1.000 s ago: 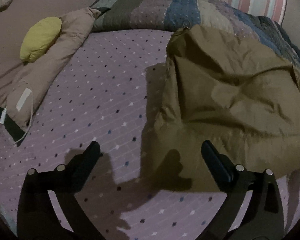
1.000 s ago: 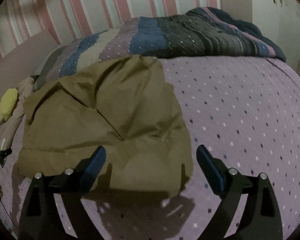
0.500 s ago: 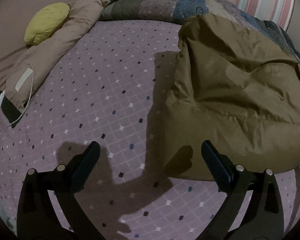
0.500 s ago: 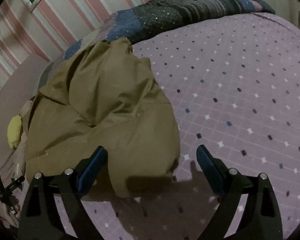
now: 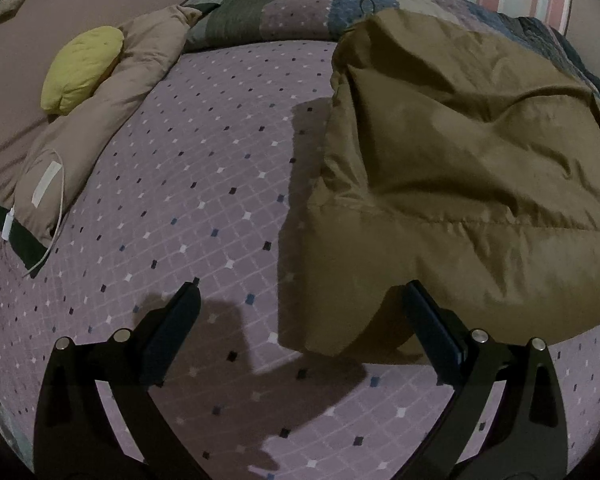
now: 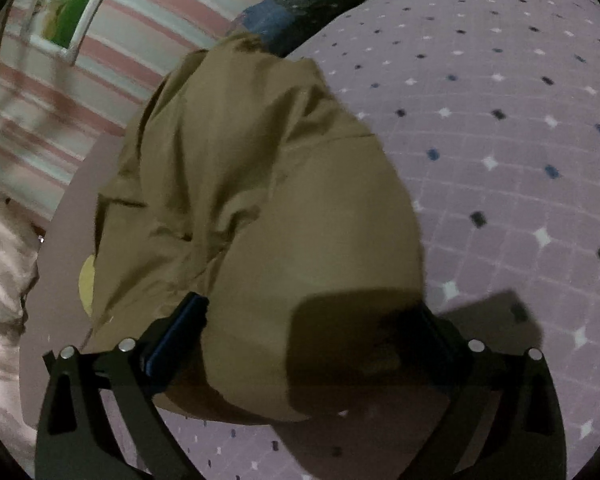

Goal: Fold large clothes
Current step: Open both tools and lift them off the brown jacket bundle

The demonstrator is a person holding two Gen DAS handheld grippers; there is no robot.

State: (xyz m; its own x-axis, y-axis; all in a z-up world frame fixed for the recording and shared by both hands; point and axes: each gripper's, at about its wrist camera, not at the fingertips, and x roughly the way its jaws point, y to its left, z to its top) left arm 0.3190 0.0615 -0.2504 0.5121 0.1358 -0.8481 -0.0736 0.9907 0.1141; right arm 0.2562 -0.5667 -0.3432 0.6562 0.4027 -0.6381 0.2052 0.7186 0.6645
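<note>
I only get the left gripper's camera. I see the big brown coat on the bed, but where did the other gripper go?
Observer: The right gripper is low over the near corner of the brown coat, with coat fabric between its two fingers.
Operator: Did it pinch it yet?
Observer: No. Its jaws are opening wide, and the pads aren't pressing on the fabric.
Operator: Is there anything on the wall?
Observer: Yes, a framed picture with green in it hangs on the striped wall, which your view misses.
</note>
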